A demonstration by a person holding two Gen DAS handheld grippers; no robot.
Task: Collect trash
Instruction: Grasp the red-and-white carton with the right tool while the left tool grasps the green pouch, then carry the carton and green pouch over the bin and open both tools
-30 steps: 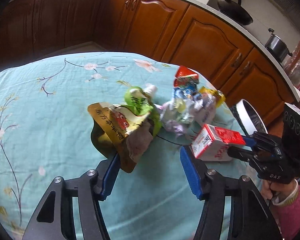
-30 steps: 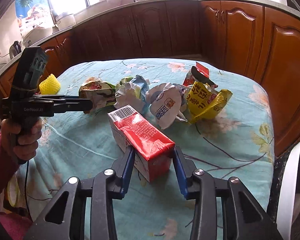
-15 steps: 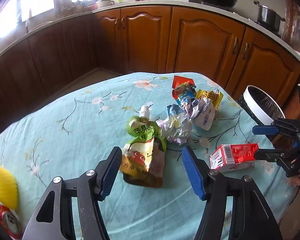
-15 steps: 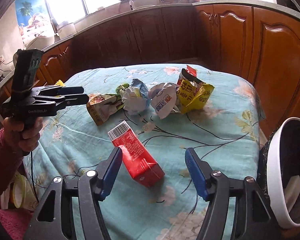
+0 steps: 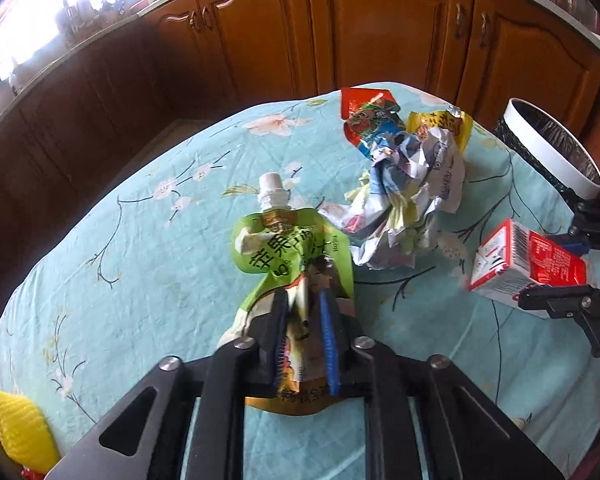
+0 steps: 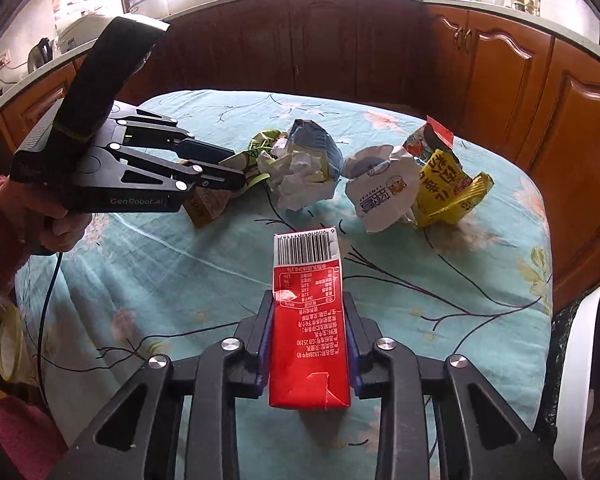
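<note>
The trash bin (image 5: 556,148) is cut off at both views' right edges, its contents unreadable. The left gripper (image 5: 306,300) is clamped on 2 overlapping wrappers: the green spouted pouch (image 5: 284,248) and a brown packet (image 6: 204,206). The right gripper (image 6: 307,320), jaws closing, squeezes the red carton (image 6: 308,332) above the teal tablecloth (image 6: 160,264).

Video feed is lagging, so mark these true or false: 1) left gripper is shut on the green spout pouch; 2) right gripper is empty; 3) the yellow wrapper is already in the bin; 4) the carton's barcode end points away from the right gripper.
1) True: left gripper pinches the green spout pouch.
2) False: right gripper is closing on the red carton.
3) False: yellow wrapper lies on the table; bin stands beside it.
4) True.
</note>
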